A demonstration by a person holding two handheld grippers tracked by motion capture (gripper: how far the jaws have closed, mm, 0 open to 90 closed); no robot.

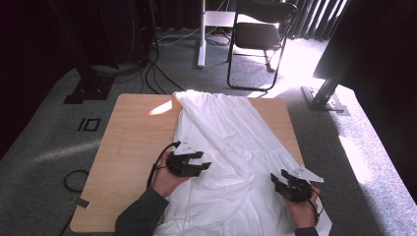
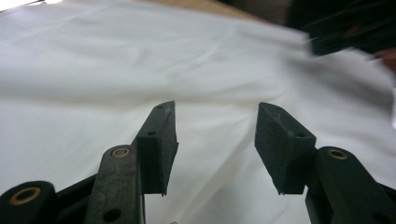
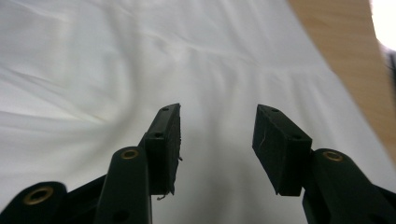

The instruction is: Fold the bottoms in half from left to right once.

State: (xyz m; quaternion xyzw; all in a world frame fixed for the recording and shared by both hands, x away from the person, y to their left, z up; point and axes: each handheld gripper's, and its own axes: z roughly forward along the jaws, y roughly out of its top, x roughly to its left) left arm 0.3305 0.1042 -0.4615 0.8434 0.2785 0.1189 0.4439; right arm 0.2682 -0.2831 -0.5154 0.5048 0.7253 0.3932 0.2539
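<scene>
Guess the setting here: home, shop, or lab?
Likely a lab or recording studio, not a home. A small wooden table with a white garment stands on grey carpet amid black curtains, metal stands, loose floor cables and a folding chair.

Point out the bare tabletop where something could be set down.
Free: the wooden table left of the white garment, and a thin strip along its right edge. Crowded: the near middle, where the left gripper and right gripper hover over cloth.
</scene>
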